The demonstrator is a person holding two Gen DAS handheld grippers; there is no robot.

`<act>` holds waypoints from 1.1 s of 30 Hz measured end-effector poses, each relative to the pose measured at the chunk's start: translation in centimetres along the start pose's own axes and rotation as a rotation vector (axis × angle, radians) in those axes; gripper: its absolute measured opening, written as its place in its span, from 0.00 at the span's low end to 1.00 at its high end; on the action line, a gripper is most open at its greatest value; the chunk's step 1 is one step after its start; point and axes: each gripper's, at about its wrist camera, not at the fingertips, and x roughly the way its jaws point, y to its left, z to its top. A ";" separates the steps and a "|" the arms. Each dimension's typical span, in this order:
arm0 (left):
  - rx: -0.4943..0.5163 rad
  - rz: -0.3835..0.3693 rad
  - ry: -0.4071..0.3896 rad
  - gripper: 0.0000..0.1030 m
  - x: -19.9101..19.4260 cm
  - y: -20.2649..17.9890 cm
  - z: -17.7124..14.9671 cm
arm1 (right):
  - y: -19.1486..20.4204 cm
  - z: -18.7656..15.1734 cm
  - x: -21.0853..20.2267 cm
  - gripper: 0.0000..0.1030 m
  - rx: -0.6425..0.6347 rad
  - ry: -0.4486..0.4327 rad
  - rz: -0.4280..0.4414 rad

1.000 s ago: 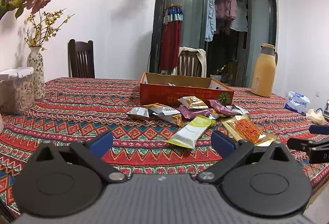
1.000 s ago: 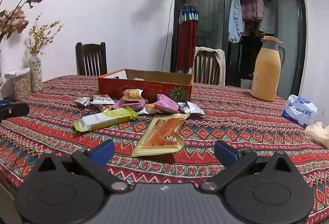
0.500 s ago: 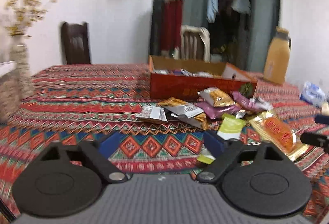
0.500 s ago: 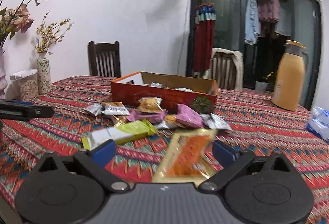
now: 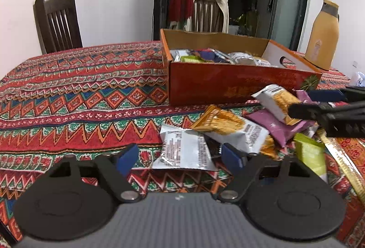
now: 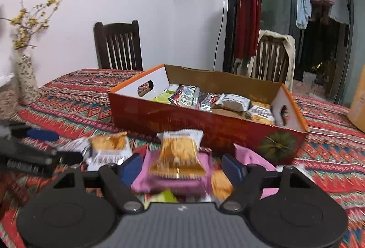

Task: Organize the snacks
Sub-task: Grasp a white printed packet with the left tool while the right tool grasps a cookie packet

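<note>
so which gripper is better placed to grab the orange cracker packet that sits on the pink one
Right. The orange cracker packet lies squarely between the right gripper's closing jaws, not yet pinched. The left gripper frames a silver packet instead.

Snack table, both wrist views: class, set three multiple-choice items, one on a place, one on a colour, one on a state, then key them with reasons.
1. Where do the loose snack packets lie?
A. On the cloth in front of the box
B. On a chair
C. On the floor

2. What colour is the outside front wall of the box?
A. Blue
B. Red-orange
C. Black

3. What state is the box in?
A. Taped shut
B. Open on top and bare inside
C. Open on top with packets inside

Key: 1 A, the packets are heaped on the patterned tablecloth against the box front. 2 B, the front wall is red-orange in both views. 3 C, wrapped packets show over the open rim.
</note>
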 end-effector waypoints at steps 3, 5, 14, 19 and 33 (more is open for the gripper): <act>-0.031 -0.017 0.022 0.61 0.9 0.8 -0.4 | 0.4 0.3 2.4 0.57 -0.023 0.041 -0.011; -0.019 -0.011 0.012 0.58 0.9 0.8 -0.2 | 0.4 0.2 3.4 0.45 -0.015 0.054 -0.003; -0.039 0.010 -0.075 0.51 -2.6 0.3 -0.3 | -0.6 -0.2 0.1 0.40 0.010 -0.014 0.017; -0.084 0.026 -0.134 0.51 -6.9 0.0 -0.9 | -1.5 -0.7 -5.0 0.40 0.016 -0.082 0.008; -0.119 -0.001 -0.351 0.51 -20.8 -5.8 -4.9 | -2.6 -7.3 -19.5 0.40 0.036 -0.197 0.002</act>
